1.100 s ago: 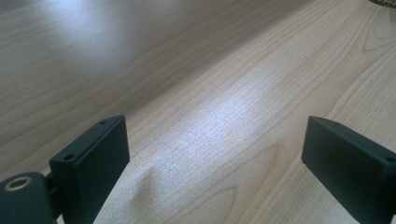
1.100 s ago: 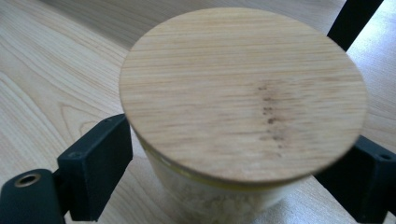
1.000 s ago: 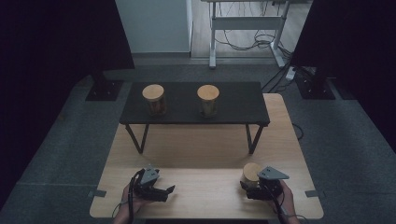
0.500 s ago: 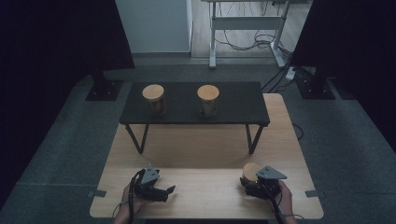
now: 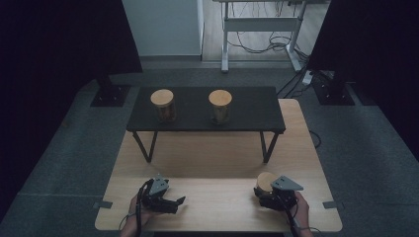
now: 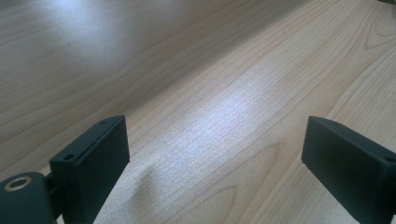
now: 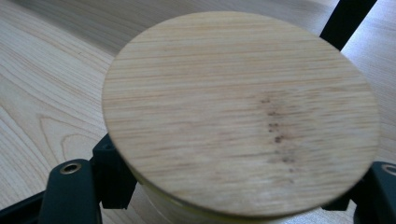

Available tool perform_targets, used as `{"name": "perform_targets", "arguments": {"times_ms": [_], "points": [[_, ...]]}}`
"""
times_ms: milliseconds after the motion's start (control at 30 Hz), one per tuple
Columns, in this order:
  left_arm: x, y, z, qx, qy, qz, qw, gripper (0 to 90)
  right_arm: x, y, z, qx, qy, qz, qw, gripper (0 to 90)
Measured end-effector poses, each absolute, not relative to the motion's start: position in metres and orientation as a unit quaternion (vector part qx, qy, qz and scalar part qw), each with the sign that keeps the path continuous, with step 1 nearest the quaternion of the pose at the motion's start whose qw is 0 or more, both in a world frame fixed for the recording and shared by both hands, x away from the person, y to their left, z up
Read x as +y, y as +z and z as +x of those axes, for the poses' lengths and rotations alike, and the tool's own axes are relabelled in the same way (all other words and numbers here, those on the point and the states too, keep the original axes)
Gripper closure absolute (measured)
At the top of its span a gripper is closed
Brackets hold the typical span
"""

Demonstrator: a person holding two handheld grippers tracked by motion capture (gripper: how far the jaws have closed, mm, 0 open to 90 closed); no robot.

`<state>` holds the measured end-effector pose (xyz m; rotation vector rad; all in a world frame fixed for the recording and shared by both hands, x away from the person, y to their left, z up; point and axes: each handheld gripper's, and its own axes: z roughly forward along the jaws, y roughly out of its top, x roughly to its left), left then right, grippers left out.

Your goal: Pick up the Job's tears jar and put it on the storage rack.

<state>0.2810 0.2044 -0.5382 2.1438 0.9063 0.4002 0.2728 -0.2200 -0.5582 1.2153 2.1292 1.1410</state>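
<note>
Right tongs (image 5: 265, 193) have just closed on a wooden-lidded jar (image 7: 240, 116) standing at the near right of the bench (image 5: 217, 168), jaws pressing its sides below the lid. Left tongs (image 5: 174, 203) rest at the near left, jaws spread wide with nothing between them. Two more jars (image 5: 162, 104) (image 5: 220, 105) stand on the far black shelf (image 5: 252, 111).

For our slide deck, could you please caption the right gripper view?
Right gripper closed around a jar with a round bamboo lid, on the light wooden table.

Wooden table (image 5: 217, 163) bears black bench (image 5: 205, 111), jar (image 5: 265, 181).
</note>
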Motion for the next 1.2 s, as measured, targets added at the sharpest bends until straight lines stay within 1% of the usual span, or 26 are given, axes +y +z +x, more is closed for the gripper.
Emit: {"name": "perform_targets", "arguments": {"times_ms": [467,1200], "points": [[0.206,-0.537,0.281,0.356,0.161,0.838,0.38,7.3,-0.22,-0.556,0.269,0.768,0.41,0.438,0.225,24.6],[0.206,-0.537,0.281,0.356,0.162,0.839,0.378,7.3,-0.215,-0.536,0.249,0.763,0.432,0.42,0.236,24.6]]}}
